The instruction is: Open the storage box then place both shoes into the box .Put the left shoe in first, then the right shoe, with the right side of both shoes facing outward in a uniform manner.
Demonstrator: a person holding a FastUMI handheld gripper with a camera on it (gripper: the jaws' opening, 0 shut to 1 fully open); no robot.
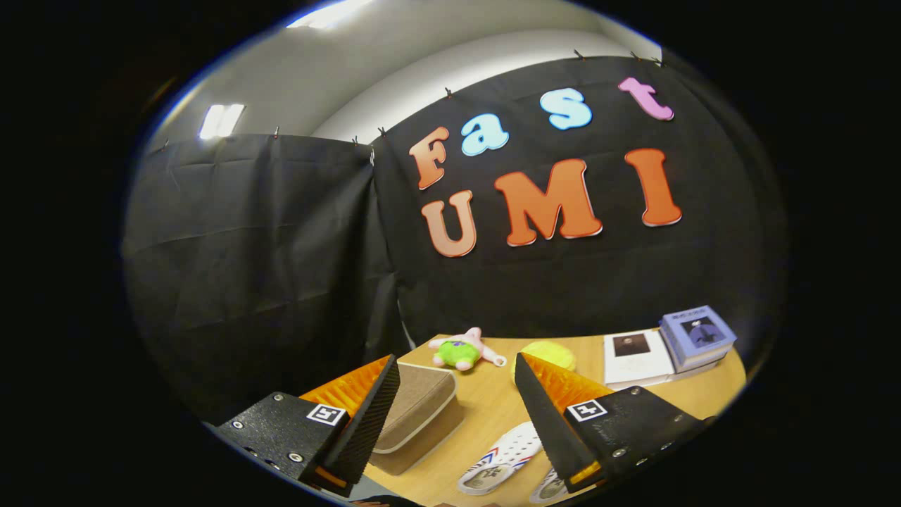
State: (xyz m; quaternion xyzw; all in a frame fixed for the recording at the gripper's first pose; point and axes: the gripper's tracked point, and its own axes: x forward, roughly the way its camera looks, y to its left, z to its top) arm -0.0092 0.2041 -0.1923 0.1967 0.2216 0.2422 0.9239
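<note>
Storage box (415,415), a tan fabric-looking case with a lighter band around its lid, sits shut on the wooden table (486,405), just beyond and partly behind the left finger. From where the camera rides, the gripper (457,408) hangs above the table with its fingers spread wide, nothing between them and neither pad touching anything. The left finger's (366,415) ribbed black pad overlaps the near left corner of the box in the view, though it looks to be in the air above it rather than pressing on it.

Down in the gap between the fingers lies a white perforated shoe (501,458) with red and blue stripes along its side, its opening facing up, close to the box's right side. A second shoe (551,487) of the same kind peeks out just beside it, mostly hidden under the right finger (545,415); which is the left one and which the right I cannot tell.

Farther across the table, beyond the fingertips, a small pink and green plush toy (461,351) lies on its back near the far edge. A yellow round thing (552,354) sits to its right, behind the right fingertip. Past that, a white booklet (635,358) lies flat with a blue book (697,336) stacked at its right side.
</note>
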